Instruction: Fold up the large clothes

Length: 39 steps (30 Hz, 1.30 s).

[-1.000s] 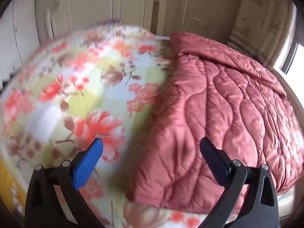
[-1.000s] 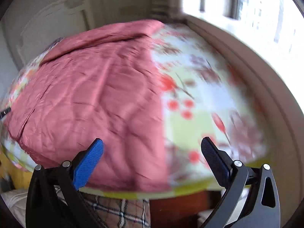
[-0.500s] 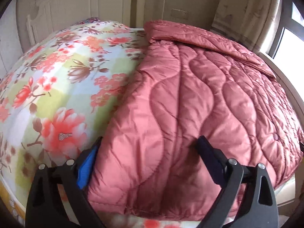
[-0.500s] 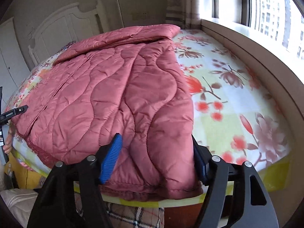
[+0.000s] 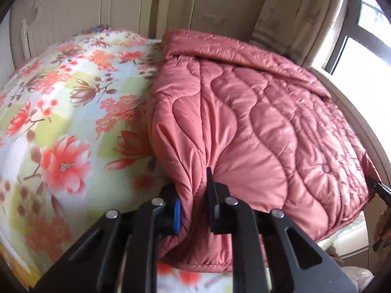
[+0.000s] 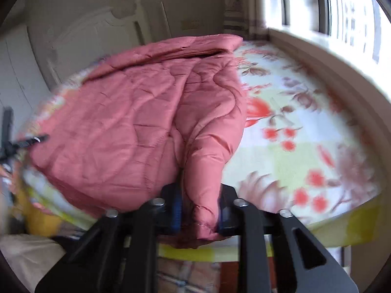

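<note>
The pink quilted coat [image 5: 256, 127] lies spread on the floral bed [image 5: 61, 122], its near hem now bunched inside both claws. The left claw [image 5: 194, 210] and right claw [image 6: 199, 210], wide a second ago, have just closed on the corners, so lifting the fold can likely begin.

I am seeing no readable text, label, brand, number or sign in either wrist view right now; nothing on the fabrics or the walls is showing any lettering I can make out.
</note>
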Each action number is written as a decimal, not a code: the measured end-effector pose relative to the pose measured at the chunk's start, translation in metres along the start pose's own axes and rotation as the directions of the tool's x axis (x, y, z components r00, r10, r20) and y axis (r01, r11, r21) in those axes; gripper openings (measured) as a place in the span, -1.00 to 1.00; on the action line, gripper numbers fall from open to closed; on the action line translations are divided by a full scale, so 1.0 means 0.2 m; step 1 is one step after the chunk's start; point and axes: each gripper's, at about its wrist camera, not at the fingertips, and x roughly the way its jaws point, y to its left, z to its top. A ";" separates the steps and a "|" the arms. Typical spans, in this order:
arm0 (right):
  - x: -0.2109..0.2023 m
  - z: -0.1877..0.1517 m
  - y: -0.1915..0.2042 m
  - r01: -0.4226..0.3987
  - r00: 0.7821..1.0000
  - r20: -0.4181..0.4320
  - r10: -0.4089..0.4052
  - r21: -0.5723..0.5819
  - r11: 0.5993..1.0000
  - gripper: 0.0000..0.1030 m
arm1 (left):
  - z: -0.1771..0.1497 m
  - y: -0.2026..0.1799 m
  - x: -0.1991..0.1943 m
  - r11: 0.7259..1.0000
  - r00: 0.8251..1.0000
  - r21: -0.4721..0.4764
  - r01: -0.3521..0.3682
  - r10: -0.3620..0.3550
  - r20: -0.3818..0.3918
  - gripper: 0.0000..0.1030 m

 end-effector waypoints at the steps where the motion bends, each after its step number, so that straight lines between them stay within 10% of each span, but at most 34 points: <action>1: -0.02 -0.01 -0.01 -0.027 1.000 0.010 0.027 0.014 1.000 -0.66 | -0.02 0.00 -0.05 1.000 1.000 -0.014 0.023 -0.023 0.017 -0.73; 8: -0.59 0.01 -0.09 -0.357 0.920 0.196 0.338 0.067 0.932 -0.69 | -0.16 0.10 -0.79 0.949 0.933 -0.102 0.299 -0.268 0.239 -0.74; 16: -1.15 0.14 0.02 -0.416 0.801 0.443 0.403 -0.072 0.907 -0.70 | -0.10 0.13 -1.23 0.891 0.822 -0.056 0.450 -0.389 0.415 -0.71; 20: -1.05 0.46 0.07 -0.357 0.838 0.416 0.352 -0.068 0.931 -0.70 | 0.18 0.21 -1.08 0.891 0.850 -0.139 0.433 -0.353 0.391 -0.60; 27: -0.29 1.04 0.00 -0.239 0.953 0.227 0.201 0.156 0.958 -0.65 | 0.66 0.53 -0.23 0.834 0.955 -0.467 0.295 -0.236 0.181 0.02; 29: 0.00 1.13 -0.10 -0.230 0.971 0.131 0.201 0.270 0.935 -0.25 | 0.69 0.64 -0.06 0.814 0.978 -0.542 0.208 -0.160 0.135 0.42; 31: 0.18 1.14 -0.20 -0.238 0.971 0.090 0.221 0.367 0.899 0.75 | 0.70 0.75 0.00 0.789 0.989 -0.601 0.130 -0.059 0.137 0.55; 34: 0.23 1.10 -0.37 -0.327 0.945 0.160 0.286 0.442 0.835 0.82 | 0.66 0.89 -0.01 0.753 0.984 -0.641 0.152 -0.053 0.171 0.65; 39: 0.19 1.01 -0.46 -0.228 0.973 0.114 0.201 0.347 0.910 0.82 | 0.66 0.84 -0.01 0.868 0.991 -0.482 0.121 -0.079 0.106 0.74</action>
